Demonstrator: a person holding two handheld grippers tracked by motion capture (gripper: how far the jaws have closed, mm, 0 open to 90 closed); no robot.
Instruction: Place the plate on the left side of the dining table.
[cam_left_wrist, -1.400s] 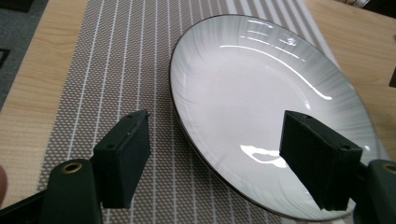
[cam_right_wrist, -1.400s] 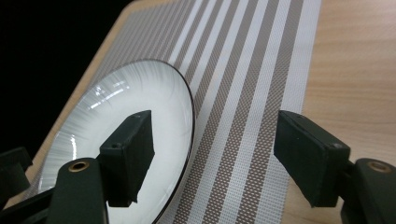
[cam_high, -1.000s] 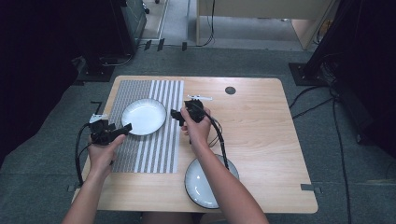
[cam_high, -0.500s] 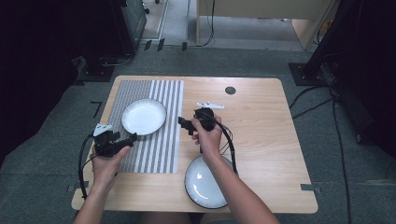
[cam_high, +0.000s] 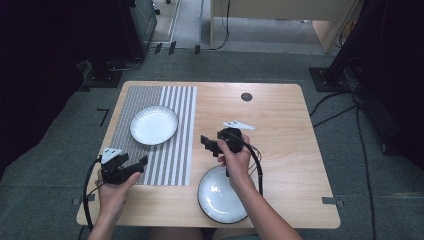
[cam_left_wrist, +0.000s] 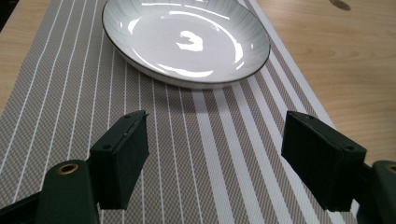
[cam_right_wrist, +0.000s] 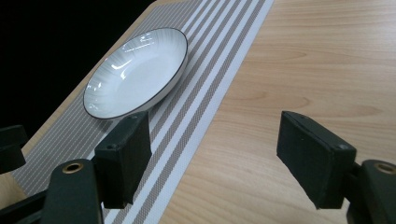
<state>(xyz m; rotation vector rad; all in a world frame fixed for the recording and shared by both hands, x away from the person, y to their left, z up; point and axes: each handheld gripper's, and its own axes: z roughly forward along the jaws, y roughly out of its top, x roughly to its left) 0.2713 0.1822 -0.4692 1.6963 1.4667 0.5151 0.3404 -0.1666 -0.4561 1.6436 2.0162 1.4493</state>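
Note:
A white plate (cam_high: 154, 124) with a dark rim sits on the far part of a striped grey placemat (cam_high: 172, 157); it also shows as the plate (cam_left_wrist: 187, 39) and the plate (cam_right_wrist: 135, 72). A second white plate (cam_high: 220, 196) rests on the bare wood near the front edge, under the person's right forearm. My left gripper (cam_high: 139, 164) hovers open over the mat's near left corner, nothing between its jaws (cam_left_wrist: 217, 156). My right gripper (cam_high: 206, 142) is open too, just right of the mat's edge, above bare wood (cam_right_wrist: 215, 154).
The wooden table (cam_high: 280, 125) has a small dark round disc (cam_high: 246, 96) near its far edge. Cables (cam_high: 257, 165) trail from both grippers. Dark equipment and cables lie on the floor around the table.
Both grippers have drawn back toward the person's side, away from the plate on the mat. The left one went toward the near left corner, the right one toward the table's middle.

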